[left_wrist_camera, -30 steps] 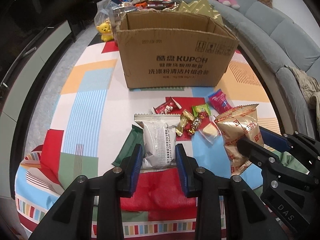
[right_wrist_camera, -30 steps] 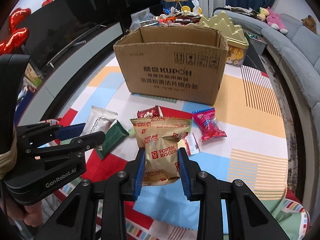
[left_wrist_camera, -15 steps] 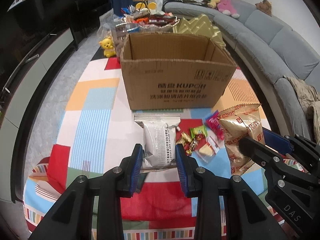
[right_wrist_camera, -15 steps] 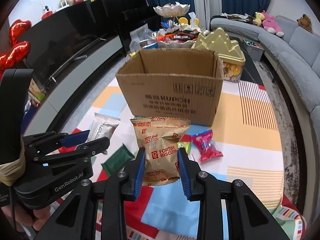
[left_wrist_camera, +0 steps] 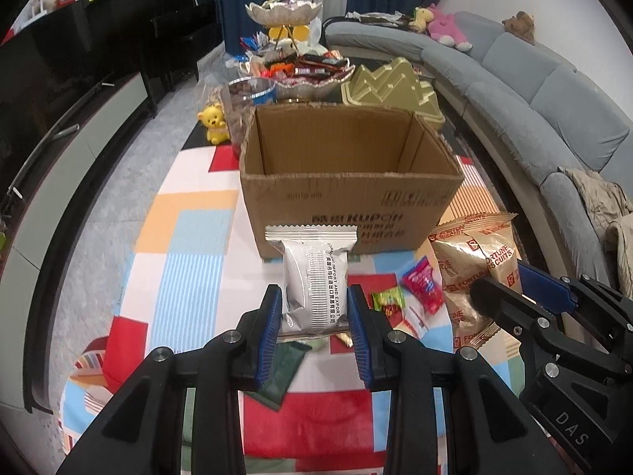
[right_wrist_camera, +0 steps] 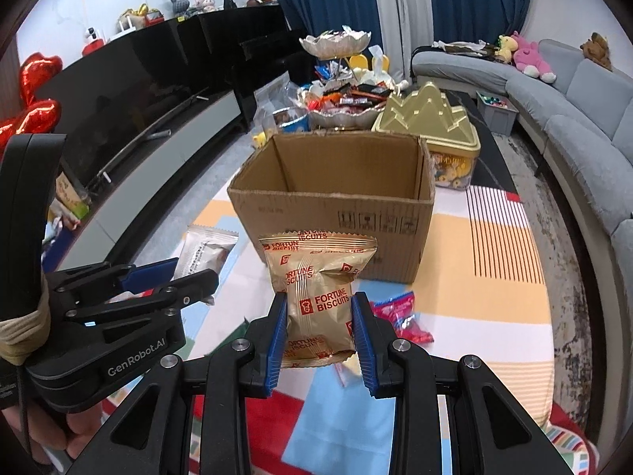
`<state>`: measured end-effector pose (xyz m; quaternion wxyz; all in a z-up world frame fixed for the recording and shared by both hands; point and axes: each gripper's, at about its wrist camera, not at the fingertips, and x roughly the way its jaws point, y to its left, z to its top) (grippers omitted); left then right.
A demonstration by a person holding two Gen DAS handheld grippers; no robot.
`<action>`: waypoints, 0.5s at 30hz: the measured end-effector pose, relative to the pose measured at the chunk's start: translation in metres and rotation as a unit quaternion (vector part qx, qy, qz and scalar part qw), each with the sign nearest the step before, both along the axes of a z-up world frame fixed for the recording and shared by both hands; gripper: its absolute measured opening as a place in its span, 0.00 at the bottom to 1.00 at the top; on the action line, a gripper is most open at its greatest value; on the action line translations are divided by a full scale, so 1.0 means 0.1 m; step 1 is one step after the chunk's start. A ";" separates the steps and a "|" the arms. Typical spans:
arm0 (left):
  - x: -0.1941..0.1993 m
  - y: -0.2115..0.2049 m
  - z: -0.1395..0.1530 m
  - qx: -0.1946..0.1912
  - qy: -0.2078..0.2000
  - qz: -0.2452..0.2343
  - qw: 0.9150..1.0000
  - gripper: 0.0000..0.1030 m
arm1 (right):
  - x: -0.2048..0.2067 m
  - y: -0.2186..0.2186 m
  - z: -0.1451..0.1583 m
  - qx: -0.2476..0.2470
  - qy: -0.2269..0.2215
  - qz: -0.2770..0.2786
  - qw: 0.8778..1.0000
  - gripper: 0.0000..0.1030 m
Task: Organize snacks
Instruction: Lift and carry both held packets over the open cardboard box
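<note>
Left gripper [left_wrist_camera: 315, 318] clamps a silver foil snack packet [left_wrist_camera: 314, 277]; right gripper [right_wrist_camera: 319, 328] clamps a gold foil biscuit bag [right_wrist_camera: 318, 301]. Both are held above the patchwork tablecloth [left_wrist_camera: 190, 237], short of the open brown cardboard box's [left_wrist_camera: 352, 198] near rim, with the box mouth unobstructed.

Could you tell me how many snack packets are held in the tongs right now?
2. A silver packet is clamped upright in the left tongs, and a gold Fortune Biscuits packet in the right tongs, both before the open cardboard box.

Left gripper [left_wrist_camera: 315, 322] clamps silver foil snack packet [left_wrist_camera: 314, 283] upright, open brown cardboard box [left_wrist_camera: 348, 182] at 12 o'clock, right gripper [left_wrist_camera: 510, 283] pinching gold biscuit bag [left_wrist_camera: 467, 253] at 3 o'clock.
</note>
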<state>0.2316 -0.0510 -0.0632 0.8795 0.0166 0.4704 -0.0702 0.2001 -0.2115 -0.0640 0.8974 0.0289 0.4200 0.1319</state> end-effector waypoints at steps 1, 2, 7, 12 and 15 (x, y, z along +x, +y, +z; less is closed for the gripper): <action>0.02 0.00 0.02 0.000 -0.003 0.000 1.000 0.32 | 0.03 0.00 0.02 0.000 -0.003 -0.001 1.000 0.32; 0.04 0.00 0.04 -0.001 -0.005 0.001 1.000 0.32 | 0.05 -0.01 0.04 0.001 -0.006 -0.002 1.000 0.32; 0.18 -0.02 0.17 -0.002 -0.019 0.001 1.000 0.32 | 0.18 -0.03 0.16 0.002 -0.024 -0.006 1.000 0.32; 0.32 -0.03 0.28 0.000 -0.032 -0.001 0.999 0.32 | 0.32 -0.05 0.25 0.001 -0.036 -0.010 0.999 0.32; 0.41 -0.04 0.33 0.001 -0.037 -0.002 0.999 0.32 | 0.40 -0.06 0.29 0.001 -0.042 -0.013 0.999 0.32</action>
